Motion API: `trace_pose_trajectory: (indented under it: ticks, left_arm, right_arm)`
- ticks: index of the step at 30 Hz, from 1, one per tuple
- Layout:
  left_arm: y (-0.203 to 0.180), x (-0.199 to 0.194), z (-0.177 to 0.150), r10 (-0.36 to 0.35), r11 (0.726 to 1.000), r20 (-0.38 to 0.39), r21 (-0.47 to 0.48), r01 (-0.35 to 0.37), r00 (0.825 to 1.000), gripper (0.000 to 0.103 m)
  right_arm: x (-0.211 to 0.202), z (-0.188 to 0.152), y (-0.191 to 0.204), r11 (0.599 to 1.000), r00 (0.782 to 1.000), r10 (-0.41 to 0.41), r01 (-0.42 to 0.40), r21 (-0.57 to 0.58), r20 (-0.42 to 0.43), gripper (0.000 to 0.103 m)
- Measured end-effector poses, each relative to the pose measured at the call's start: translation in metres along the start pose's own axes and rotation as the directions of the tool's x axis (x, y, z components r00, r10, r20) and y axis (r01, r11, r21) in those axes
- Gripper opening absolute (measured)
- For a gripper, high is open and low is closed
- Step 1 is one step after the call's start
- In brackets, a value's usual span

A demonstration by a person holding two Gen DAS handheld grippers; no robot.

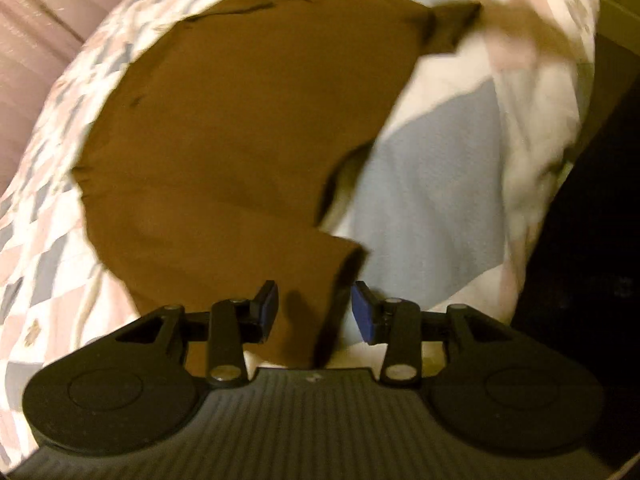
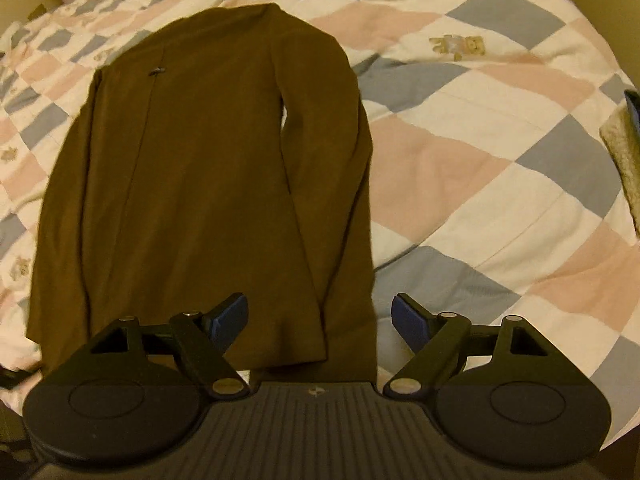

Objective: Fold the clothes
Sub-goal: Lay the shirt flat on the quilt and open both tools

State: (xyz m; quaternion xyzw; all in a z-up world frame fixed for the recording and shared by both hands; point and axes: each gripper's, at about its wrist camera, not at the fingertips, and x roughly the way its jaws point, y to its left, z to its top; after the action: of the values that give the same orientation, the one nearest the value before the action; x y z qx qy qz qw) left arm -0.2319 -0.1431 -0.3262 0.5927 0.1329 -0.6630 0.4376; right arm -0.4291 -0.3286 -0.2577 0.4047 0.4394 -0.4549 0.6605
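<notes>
A brown long-sleeved top (image 2: 208,168) lies flat on a patchwork quilt (image 2: 460,168), both sleeves folded inward along its body. In the right wrist view my right gripper (image 2: 320,320) hovers open over the near hem, its blue pads (image 2: 230,318) spread to either side of the right sleeve's cuff. The left wrist view is blurred: the same brown top (image 1: 240,140) fills the middle, and my left gripper (image 1: 314,310) is open with a flap of the brown cloth lying between its blue pads (image 1: 364,312), not pinched.
The quilt (image 1: 432,208) covers a bed; its edge drops off to a dark floor (image 1: 592,240) on the right of the left wrist view. A pinkish curtain (image 1: 32,32) hangs at far left. A grey-beige cloth (image 2: 624,160) with a dark object lies at the quilt's right edge.
</notes>
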Motion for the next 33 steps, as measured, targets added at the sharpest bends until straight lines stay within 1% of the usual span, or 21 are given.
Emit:
trace_pose_trajectory:
  ticks: [3,4,5,6,7,8,10,12,13,14,15,17,18,20,22,25,27,28,30,32,33]
  left_arm:
    - [-0.012,0.022,0.000,0.020,0.998,-0.023,0.061,-0.019,1.000,0.037]
    - [-0.012,0.028,0.000,0.032,0.997,-0.024,0.076,-0.030,0.999,0.030]
    - [-0.011,0.031,-0.001,0.043,0.996,-0.019,0.077,-0.042,0.999,0.012]
    - [-0.006,0.030,-0.001,0.052,0.997,-0.014,0.062,-0.051,0.999,0.005]
    - [0.001,0.027,-0.002,0.047,0.999,0.001,0.026,-0.047,0.999,0.005]
    - [0.013,0.019,-0.003,0.024,0.999,0.025,-0.025,-0.023,0.999,0.005]
    - [0.044,0.000,-0.008,0.005,0.992,0.076,-0.129,0.005,0.997,0.005]
    - [0.092,-0.023,-0.018,0.010,0.962,0.125,-0.273,0.024,0.992,0.005]
    - [0.124,-0.034,-0.027,0.035,0.934,0.143,-0.358,0.019,0.989,0.005]
    - [0.161,-0.044,-0.040,0.084,0.898,0.147,-0.439,-0.011,0.986,0.005]
    - [0.198,-0.053,-0.053,0.134,0.855,0.147,-0.518,-0.039,0.980,0.005]
    - [0.276,-0.067,-0.095,0.257,0.765,0.097,-0.628,-0.141,0.962,0.005]
    - [0.314,-0.074,-0.116,0.314,0.711,0.066,-0.677,-0.189,0.947,0.005]
    - [0.392,-0.087,-0.159,0.420,0.586,-0.007,-0.761,-0.277,0.907,0.004]
    - [0.445,-0.089,-0.197,0.481,0.518,-0.097,-0.771,-0.372,0.871,0.004]
    - [0.508,-0.073,-0.248,0.499,0.443,-0.224,-0.764,-0.469,0.837,0.006]
    - [0.535,-0.047,-0.267,0.485,0.415,-0.316,-0.738,-0.533,0.815,0.013]
    - [0.549,-0.034,-0.276,0.476,0.402,-0.361,-0.722,-0.564,0.802,0.013]
    - [0.564,-0.005,-0.287,0.463,0.368,-0.456,-0.682,-0.632,0.760,0.013]
    - [0.564,0.024,-0.296,0.419,0.357,-0.521,-0.659,-0.662,0.744,0.032]
    - [0.561,0.036,-0.297,0.403,0.370,-0.541,-0.641,-0.672,0.738,0.033]
  right_arm:
    - [-0.009,-0.007,0.001,1.000,1.000,-0.004,0.004,0.009,0.024,0.086]
    - [-0.011,-0.009,0.000,1.000,0.999,-0.010,0.010,0.012,0.030,0.086]
    - [-0.013,-0.011,-0.001,1.000,0.999,-0.018,0.018,0.015,0.032,0.086]
    - [-0.015,-0.013,-0.002,0.999,0.999,-0.028,0.028,0.021,0.031,0.086]
    - [-0.015,-0.016,-0.003,0.999,0.999,-0.038,0.037,0.028,0.028,0.086]
    - [-0.016,-0.018,-0.004,0.998,0.998,-0.050,0.049,0.037,0.023,0.086]
    - [-0.016,-0.023,-0.004,0.996,0.997,-0.071,0.071,0.062,0.005,0.086]
    - [-0.015,-0.023,0.000,0.993,0.997,-0.077,0.078,0.088,-0.013,0.086]
    - [-0.014,-0.022,0.003,0.991,0.996,-0.081,0.083,0.102,-0.021,0.086]
    - [-0.013,-0.022,0.006,0.989,0.996,-0.084,0.087,0.116,-0.029,0.086]
    - [-0.013,-0.020,0.011,0.987,0.996,-0.087,0.090,0.131,-0.028,0.086]
    - [-0.012,-0.015,0.022,0.983,0.995,-0.091,0.094,0.160,-0.028,0.086]
    - [-0.012,-0.012,0.030,0.981,0.996,-0.090,0.093,0.173,-0.026,0.086]
    - [-0.012,-0.005,0.046,0.976,0.996,-0.088,0.090,0.196,-0.022,0.086]
    - [-0.011,0.002,0.064,0.976,0.996,-0.082,0.084,0.199,-0.018,0.086]
    - [-0.010,0.010,0.095,0.980,0.996,-0.087,0.089,0.176,-0.019,0.086]
    - [-0.010,0.012,0.111,0.983,0.996,-0.092,0.094,0.159,-0.022,0.088]
    - [-0.009,0.012,0.118,0.984,0.995,-0.095,0.097,0.151,-0.025,0.088]
    - [-0.008,0.011,0.130,0.984,0.994,-0.104,0.109,0.138,-0.042,0.089]
    - [-0.007,0.009,0.138,0.984,0.992,-0.115,0.122,0.127,-0.061,0.089]
    - [-0.007,0.008,0.140,0.984,0.990,-0.121,0.129,0.122,-0.068,0.089]
